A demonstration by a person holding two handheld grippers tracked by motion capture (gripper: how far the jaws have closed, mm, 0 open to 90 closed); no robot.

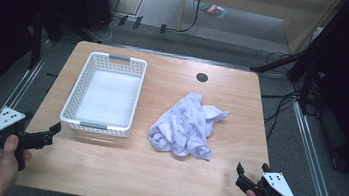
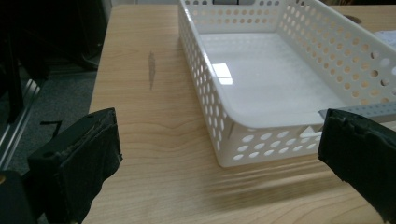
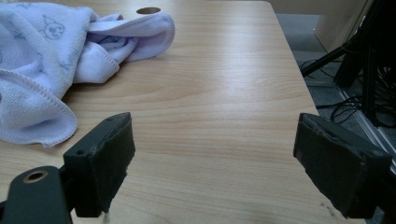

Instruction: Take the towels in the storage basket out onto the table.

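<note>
My left tongs: I hold them at the near left corner of the table, jaws spread wide, nothing between them. They point toward the near end of the basket, close to it but not touching.

My right tongs: I hold them at the near right edge of the table, jaws spread wide and empty, with bare wood between them in the right gripper view.

Towel: a crumpled, pale lilac cloth with a small printed pattern, lying in a heap on the table right of the middle. It sits between the basket and my right tongs, apart from both. In the right gripper view its hemmed edge lies ahead and to the left of my jaws.

Basket: white plastic, with holes in its walls, standing on the left half of the table. In the left gripper view its near corner sits between my jaws but farther off, and its floor is bare.

Table: light wood, with a small dark round hole near the far edge.
</note>
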